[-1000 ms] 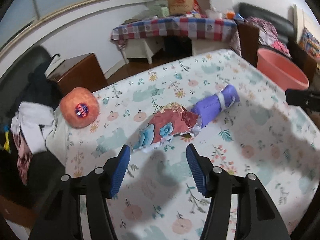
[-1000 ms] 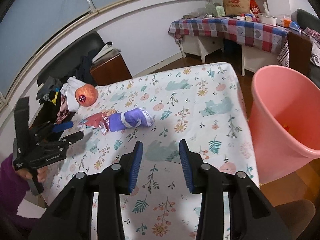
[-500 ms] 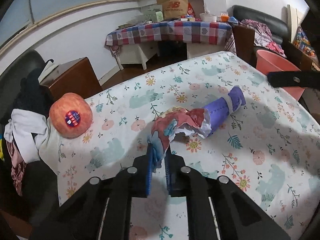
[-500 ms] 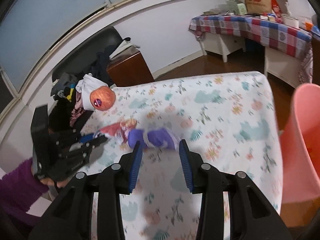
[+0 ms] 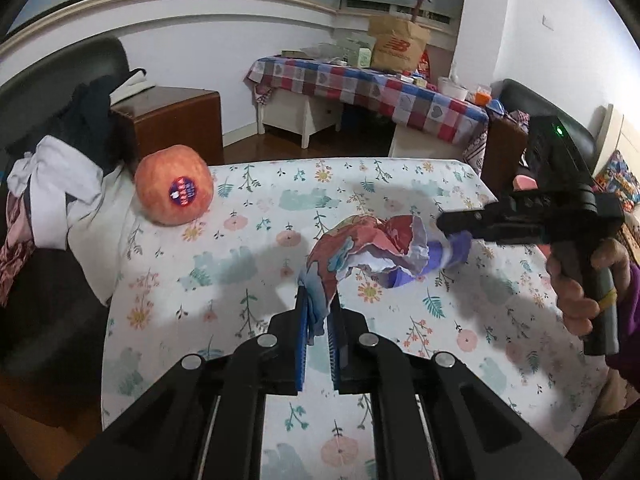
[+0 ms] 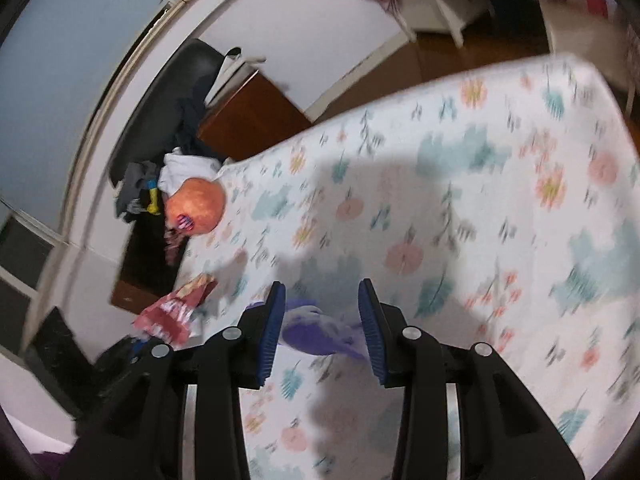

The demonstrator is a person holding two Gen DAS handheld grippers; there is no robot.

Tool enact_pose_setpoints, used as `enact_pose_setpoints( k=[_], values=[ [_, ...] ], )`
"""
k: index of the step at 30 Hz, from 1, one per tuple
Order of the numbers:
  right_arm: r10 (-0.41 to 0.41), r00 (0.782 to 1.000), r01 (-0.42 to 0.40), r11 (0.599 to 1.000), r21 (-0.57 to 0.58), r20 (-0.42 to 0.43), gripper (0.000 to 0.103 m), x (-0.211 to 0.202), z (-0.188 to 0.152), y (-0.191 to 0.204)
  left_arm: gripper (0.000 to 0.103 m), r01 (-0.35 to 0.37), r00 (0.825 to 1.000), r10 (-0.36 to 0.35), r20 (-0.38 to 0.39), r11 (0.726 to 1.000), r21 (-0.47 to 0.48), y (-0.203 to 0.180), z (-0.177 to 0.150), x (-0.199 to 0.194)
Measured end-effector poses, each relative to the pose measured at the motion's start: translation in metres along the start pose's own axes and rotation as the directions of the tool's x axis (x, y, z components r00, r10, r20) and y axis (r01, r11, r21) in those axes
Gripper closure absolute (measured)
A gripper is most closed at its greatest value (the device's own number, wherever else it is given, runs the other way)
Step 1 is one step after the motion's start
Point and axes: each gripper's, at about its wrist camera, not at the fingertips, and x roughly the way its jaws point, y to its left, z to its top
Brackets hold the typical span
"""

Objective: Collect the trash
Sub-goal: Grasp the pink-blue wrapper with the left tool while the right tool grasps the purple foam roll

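On the floral tablecloth (image 5: 400, 184), mid-table, my left tongs (image 5: 318, 312) are clamped tight on the near edge of the red wrapper (image 5: 352, 248). The crumpled sheet rises from the pads and runs right, where it touches the purple wrapper (image 5: 444, 256).

My right tongs (image 6: 322, 320) are partly open and straddle the purple wrapper (image 6: 316, 332). The pads sit either side of it with a visible gap on the right one, so no squeeze. That view is blurred. In the left view the right tongs (image 5: 448, 226) come in from the right edge, tips over the purple wrapper's far end, my right hand (image 5: 580, 276) on the handle.

The apple (image 5: 174, 190) sits near the table's left far corner, well apart from both wrappers; open cloth lies between. The left table edge runs just past the apple, with a heap of clothes (image 5: 52, 192) hard against it. The far edge is bare, wood floor beyond. The right far corner is close behind the right tongs.

Near cloth under my left tongs is open. A checked table (image 5: 360, 88) stands well back by the wall.
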Motion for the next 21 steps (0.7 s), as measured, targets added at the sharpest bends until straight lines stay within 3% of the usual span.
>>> enact_pose_setpoints(
  k=[4, 11, 14, 16, 21],
  values=[
    [0.02, 0.999, -0.022, 0.998, -0.066, -0.035, 0.064, -0.005, -0.023, 0.02, 0.095, -0.007, 1.0, 0.007, 0.007, 1.0, -0.022, 0.001, -0.005, -0.005],
    [-0.093, 0.995, 0.081, 0.966, -0.245, -0.037, 0.058, -0.007, -0.047, 0.047, 0.095, 0.01, 1.0, -0.009, 0.016, 0.999, -0.047, -0.004, -0.011, -0.015],
    [-0.046, 0.994, 0.014, 0.954, -0.298, -0.102, 0.058, -0.014, -0.055, 0.055, 0.095, 0.017, 1.0, -0.016, 0.022, 0.999, -0.051, -0.004, -0.013, -0.02],
    [-0.056, 0.996, 0.029, 0.944, -0.33, -0.074, 0.058, -0.02, -0.055, 0.059, 0.095, 0.021, 0.999, -0.02, 0.025, 0.998, -0.059, -0.003, -0.015, -0.023],
    [-0.086, 0.996, 0.087, 0.969, -0.232, 0.013, 0.058, -0.026, -0.031, 0.036, 0.095, 0.023, 1.0, -0.021, 0.021, 0.997, -0.08, -0.002, -0.018, -0.023]
  ],
)
